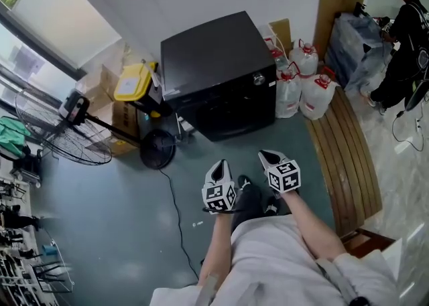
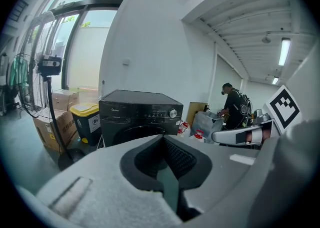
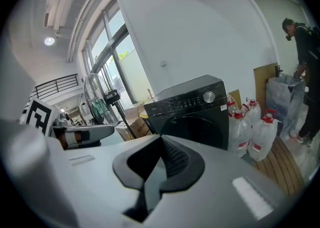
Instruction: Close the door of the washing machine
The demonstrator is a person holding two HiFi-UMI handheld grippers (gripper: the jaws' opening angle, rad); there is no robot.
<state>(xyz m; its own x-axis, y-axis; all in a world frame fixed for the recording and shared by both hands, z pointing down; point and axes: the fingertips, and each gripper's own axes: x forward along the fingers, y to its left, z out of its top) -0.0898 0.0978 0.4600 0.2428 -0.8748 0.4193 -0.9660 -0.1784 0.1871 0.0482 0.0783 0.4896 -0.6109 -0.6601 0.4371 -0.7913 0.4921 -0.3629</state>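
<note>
the black washing machine [image 1: 218, 73] stands against the wall, its round door [image 3: 200, 128] looking shut, water jugs [image 1: 303, 87] just beside it. well apart from it, the left gripper [image 1: 220, 164] and right gripper [image 1: 269, 156] hover side by side, jaws together, empty.

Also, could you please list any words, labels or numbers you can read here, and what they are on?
None can be read for certain.
On the washing machine: brand mark, too blurred.
On the cardboard box: red print, too small.
On the water jugs: red labels, too small.
</note>
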